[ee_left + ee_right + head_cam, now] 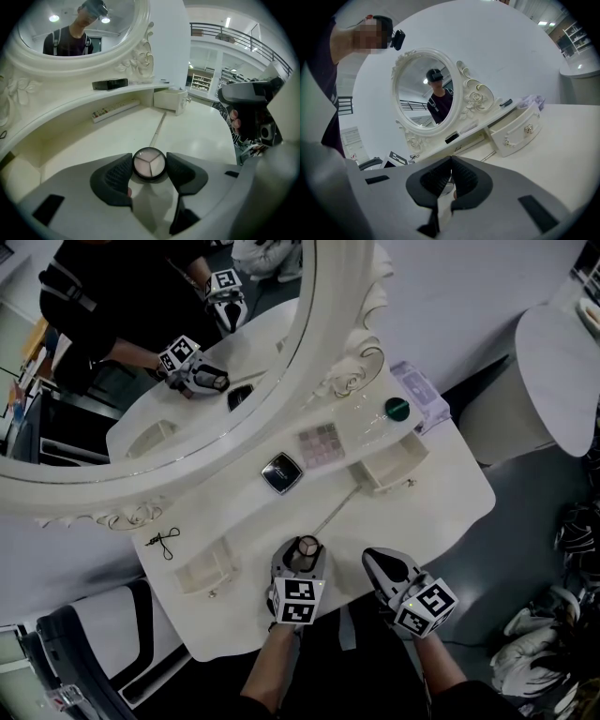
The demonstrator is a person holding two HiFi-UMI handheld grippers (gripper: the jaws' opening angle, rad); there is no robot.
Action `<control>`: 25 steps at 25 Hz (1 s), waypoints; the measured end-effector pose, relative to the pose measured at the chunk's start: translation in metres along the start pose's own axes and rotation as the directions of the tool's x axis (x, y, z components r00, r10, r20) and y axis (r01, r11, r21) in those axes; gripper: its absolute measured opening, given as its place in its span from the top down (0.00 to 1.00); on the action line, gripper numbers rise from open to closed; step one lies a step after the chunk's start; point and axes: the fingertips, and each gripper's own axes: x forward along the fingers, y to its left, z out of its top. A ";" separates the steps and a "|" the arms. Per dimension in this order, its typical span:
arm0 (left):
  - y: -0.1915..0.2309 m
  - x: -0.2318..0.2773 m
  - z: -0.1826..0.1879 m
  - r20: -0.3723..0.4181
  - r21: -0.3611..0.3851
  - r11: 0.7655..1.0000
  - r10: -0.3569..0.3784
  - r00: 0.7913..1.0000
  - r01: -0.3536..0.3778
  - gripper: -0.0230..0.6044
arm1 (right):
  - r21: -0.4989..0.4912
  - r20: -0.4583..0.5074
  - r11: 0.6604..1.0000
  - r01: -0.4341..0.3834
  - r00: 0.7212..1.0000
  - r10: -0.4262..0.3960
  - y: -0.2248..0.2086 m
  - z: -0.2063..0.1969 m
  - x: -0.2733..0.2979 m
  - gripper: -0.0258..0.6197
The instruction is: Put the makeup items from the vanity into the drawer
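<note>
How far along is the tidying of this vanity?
Nothing looks stored yet: the open white drawer appears empty. In hand: the left gripper straddles a round three-shade compact on the white vanity top, jaws apart. Left: the black square compact, pink eyeshadow palette, thin stick, green round lid.

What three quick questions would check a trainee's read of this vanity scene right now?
1. True or false: the fingers of the right gripper stand wide apart.
2. What sits between the fingers of the left gripper?
A. a round three-shade compact
B. a green-lidded jar
C. a square black compact
3. How many small drawers of the vanity stand pulled open?

Key: 1 false, the fingers are together with nothing held. 2 A; the fingers stand open on either side of it. 3 two, one at each side.
</note>
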 end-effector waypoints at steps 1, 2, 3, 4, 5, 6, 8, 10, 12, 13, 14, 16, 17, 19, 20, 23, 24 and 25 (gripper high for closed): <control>0.000 0.000 0.000 0.000 -0.002 1.000 -0.002 1.000 0.002 0.59 | 0.001 0.001 1.000 -0.001 1.000 0.001 0.000 0.000 0.000 0.92; 0.001 0.000 0.000 -0.001 -0.006 1.000 -0.005 1.000 0.005 0.59 | 0.002 0.002 1.000 -0.001 1.000 0.001 0.001 0.001 0.000 0.92; 0.001 -0.001 0.002 -0.002 -0.014 1.000 -0.007 1.000 0.007 0.59 | 0.002 0.003 1.000 -0.002 1.000 0.002 0.002 0.001 0.000 0.92; 0.002 -0.004 0.004 0.000 -0.025 1.000 -0.007 1.000 0.007 0.59 | 0.002 0.004 1.000 -0.003 1.000 0.003 0.003 0.002 0.000 0.92; 0.003 -0.007 0.007 0.005 -0.036 0.999 -0.005 1.000 0.005 0.59 | 0.001 0.005 1.000 -0.003 1.000 0.003 0.005 0.003 -0.001 0.92; 0.003 -0.010 0.010 0.015 -0.045 0.999 -0.003 1.000 0.003 0.59 | -0.001 0.006 1.000 -0.004 1.000 0.004 0.007 0.005 -0.001 0.92; 0.003 -0.016 0.017 0.037 -0.049 0.999 0.000 0.999 0.002 0.60 | -0.006 0.011 1.000 -0.005 1.000 0.005 0.009 0.009 -0.002 0.92; 0.003 -0.023 0.027 0.061 -0.047 0.999 -0.001 0.998 0.004 0.60 | -0.014 0.019 1.000 -0.008 1.000 0.008 0.012 0.016 -0.003 0.92; 0.003 -0.033 0.039 0.086 -0.039 0.999 -0.004 0.996 0.008 0.60 | -0.022 0.029 1.000 -0.010 1.000 0.010 0.016 0.023 -0.005 0.92; 0.002 -0.038 0.044 0.098 -0.035 0.999 -0.006 0.995 0.010 0.60 | -0.024 0.033 1.000 -0.010 0.999 0.010 0.019 0.025 -0.006 0.92; 0.002 -0.043 0.049 0.107 -0.030 0.999 -0.009 0.994 0.012 0.60 | -0.025 0.038 1.000 -0.010 0.999 0.011 0.021 0.028 -0.007 0.92; 0.000 -0.052 0.057 0.124 -0.021 1.000 -0.013 0.992 0.016 0.60 | -0.026 0.045 1.000 -0.010 0.999 0.011 0.026 0.033 -0.010 0.92; 0.000 -0.056 0.061 0.132 -0.018 1.000 -0.014 0.991 0.017 0.60 | -0.027 0.048 1.000 -0.009 0.999 0.010 0.028 0.035 -0.011 0.92; 0.000 -0.063 0.067 0.148 -0.015 1.000 -0.015 0.989 0.018 0.60 | -0.032 0.055 0.999 -0.006 0.998 0.007 0.032 0.040 -0.014 0.92; 0.000 -0.066 0.070 0.157 -0.016 1.000 -0.016 0.988 0.018 0.60 | -0.035 0.060 0.999 -0.006 0.998 0.008 0.034 0.041 -0.015 0.92; -0.002 -0.078 0.077 0.184 -0.019 0.999 -0.024 0.983 0.028 0.60 | -0.042 0.076 0.999 -0.008 0.997 0.011 0.041 0.046 -0.018 0.92; -0.004 -0.083 0.081 0.198 -0.020 0.999 -0.030 0.980 0.034 0.60 | -0.046 0.079 0.999 -0.007 0.997 0.010 0.043 0.048 -0.020 0.92; -0.006 -0.088 0.085 0.213 -0.020 0.999 -0.035 0.976 0.041 0.60 | -0.050 0.084 0.999 -0.006 0.996 0.010 0.045 0.050 -0.021 0.92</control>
